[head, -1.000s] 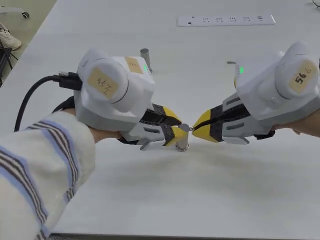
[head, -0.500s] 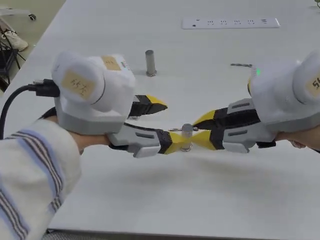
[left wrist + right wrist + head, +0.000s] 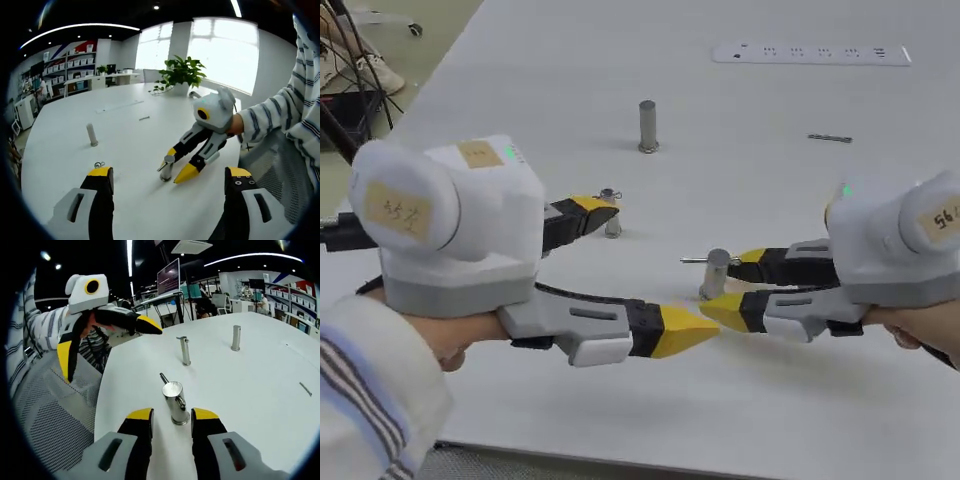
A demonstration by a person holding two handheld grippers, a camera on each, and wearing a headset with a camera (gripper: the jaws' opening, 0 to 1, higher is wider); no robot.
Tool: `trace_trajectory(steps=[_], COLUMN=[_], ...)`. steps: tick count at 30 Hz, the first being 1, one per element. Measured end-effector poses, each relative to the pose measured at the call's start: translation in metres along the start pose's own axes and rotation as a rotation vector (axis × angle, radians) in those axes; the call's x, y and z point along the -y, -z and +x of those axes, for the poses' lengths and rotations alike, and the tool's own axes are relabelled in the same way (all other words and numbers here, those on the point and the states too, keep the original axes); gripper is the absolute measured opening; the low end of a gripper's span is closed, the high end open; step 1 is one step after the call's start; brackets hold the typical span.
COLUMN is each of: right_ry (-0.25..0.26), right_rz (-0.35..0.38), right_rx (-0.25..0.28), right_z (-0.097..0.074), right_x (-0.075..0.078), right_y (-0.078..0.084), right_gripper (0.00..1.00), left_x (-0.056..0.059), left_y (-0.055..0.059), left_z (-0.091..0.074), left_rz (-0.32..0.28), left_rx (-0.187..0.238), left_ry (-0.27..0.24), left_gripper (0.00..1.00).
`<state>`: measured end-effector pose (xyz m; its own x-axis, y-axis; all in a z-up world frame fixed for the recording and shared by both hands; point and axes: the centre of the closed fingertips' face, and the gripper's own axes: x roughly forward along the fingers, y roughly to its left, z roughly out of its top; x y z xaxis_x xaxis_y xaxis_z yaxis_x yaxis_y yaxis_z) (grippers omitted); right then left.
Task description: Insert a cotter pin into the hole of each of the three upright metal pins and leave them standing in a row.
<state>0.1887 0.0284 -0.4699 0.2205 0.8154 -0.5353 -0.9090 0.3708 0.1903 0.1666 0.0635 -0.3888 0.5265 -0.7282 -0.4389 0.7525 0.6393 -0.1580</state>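
Observation:
Three upright metal pins stand on the white table (image 3: 620, 410). The nearest pin (image 3: 716, 273) (image 3: 175, 401) (image 3: 167, 167) has a cotter pin (image 3: 694, 260) through its top, sticking out sideways. My right gripper (image 3: 728, 280) (image 3: 172, 415) is open, a jaw on either side of this pin. A second pin (image 3: 611, 213) (image 3: 185, 350) (image 3: 99, 164) carries a cotter pin at its top. The far pin (image 3: 647, 125) (image 3: 235, 337) (image 3: 91, 135) is bare. My left gripper (image 3: 645, 265) is wide open and holds nothing, its fingertips (image 3: 101, 173) back from the nearest pin.
A loose cotter pin (image 3: 830, 138) (image 3: 305, 388) (image 3: 144, 118) lies on the table at the far right. A white power strip (image 3: 810, 53) lies along the back. The near table edge runs just below the grippers, and a person's striped sleeve (image 3: 370, 400) is at lower left.
The left gripper has let go of the nearest pin, opened wide and drawn back to the left. The right gripper has opened off the cotter pin, which stays through the pin.

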Motion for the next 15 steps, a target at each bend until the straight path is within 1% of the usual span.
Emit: trace_trajectory(steps=[1, 2, 3, 5, 7, 9, 13, 15], right_ry=[0.011, 0.019, 0.028, 0.053, 0.052, 0.049, 0.058, 0.065], right_rz=[0.009, 0.013, 0.013, 0.004, 0.009, 0.031, 0.035, 0.046], right_rx=[0.002, 0.002, -0.001, -0.029, -0.025, -0.008, 0.003, 0.012], right_z=[0.001, 0.001, 0.002, 0.004, 0.004, 0.006, 0.011, 0.012], right_x=[0.002, 0.004, 0.006, 0.01, 0.008, 0.005, 0.004, 0.004], right_y=[0.001, 0.001, 0.002, 0.008, 0.007, 0.005, 0.002, 0.001], right_gripper=[0.26, 0.25, 0.25, 0.25, 0.25, 0.25, 0.24, 0.23], left_x=[-0.003, -0.003, -0.003, -0.005, -0.007, -0.008, -0.012, -0.017], left_y=[-0.002, -0.001, 0.0, 0.001, 0.002, 0.003, 0.003, 0.002], left_z=[-0.001, -0.004, -0.005, -0.009, -0.012, -0.016, -0.024, -0.029], left_rz=[-0.012, -0.012, -0.016, -0.022, -0.028, -0.04, -0.046, -0.03], left_rx=[0.019, 0.02, 0.018, 0.023, 0.029, 0.036, 0.044, 0.052], left_ry=[-0.02, -0.018, -0.019, -0.031, -0.041, -0.05, -0.075, -0.108], left_gripper=[0.95, 0.99, 0.99, 0.99, 0.99, 0.99, 0.99, 0.99])
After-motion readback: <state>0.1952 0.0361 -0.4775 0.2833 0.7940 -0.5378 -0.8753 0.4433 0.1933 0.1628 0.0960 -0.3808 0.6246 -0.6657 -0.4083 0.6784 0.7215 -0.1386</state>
